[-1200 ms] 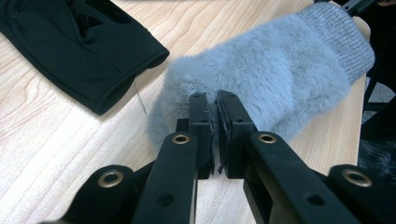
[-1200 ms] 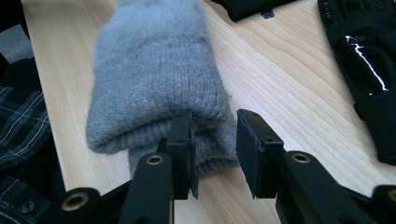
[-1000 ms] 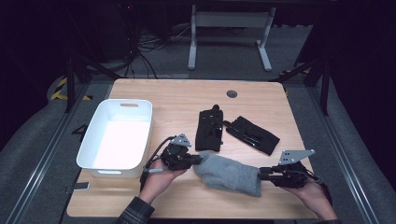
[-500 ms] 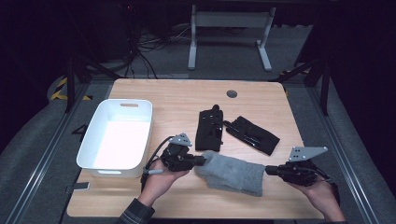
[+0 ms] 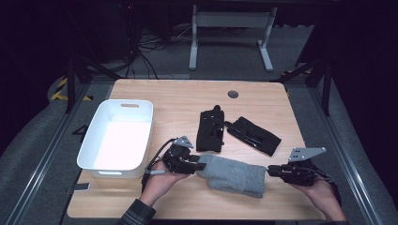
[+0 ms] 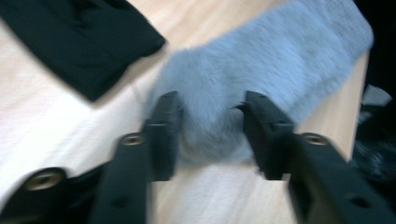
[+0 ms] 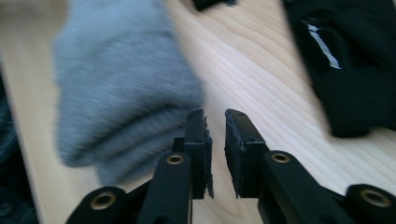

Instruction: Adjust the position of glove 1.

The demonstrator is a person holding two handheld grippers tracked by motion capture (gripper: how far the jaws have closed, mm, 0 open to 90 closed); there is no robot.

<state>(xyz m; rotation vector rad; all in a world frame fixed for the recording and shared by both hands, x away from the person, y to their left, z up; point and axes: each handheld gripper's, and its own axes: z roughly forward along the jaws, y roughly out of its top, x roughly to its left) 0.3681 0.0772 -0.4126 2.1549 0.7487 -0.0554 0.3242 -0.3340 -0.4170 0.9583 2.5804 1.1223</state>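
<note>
I see the folded grey fleece cloth (image 5: 233,175) lying on the light wooden desk (image 5: 178,101) near its front edge, between my two hands. My left tongs (image 5: 201,166) sit at the cloth's left end; their jaws have just been opening and now stand apart on either side of the fuzzy end, which lies between them without being pinched. My right tongs (image 5: 271,172) rest just beside the cloth's right end, jaws nearly together with a narrow gap and nothing between them. Behind the cloth lie two black gloves (image 5: 210,131), and a white plastic tub (image 5: 119,138) stands to the left.
</note>
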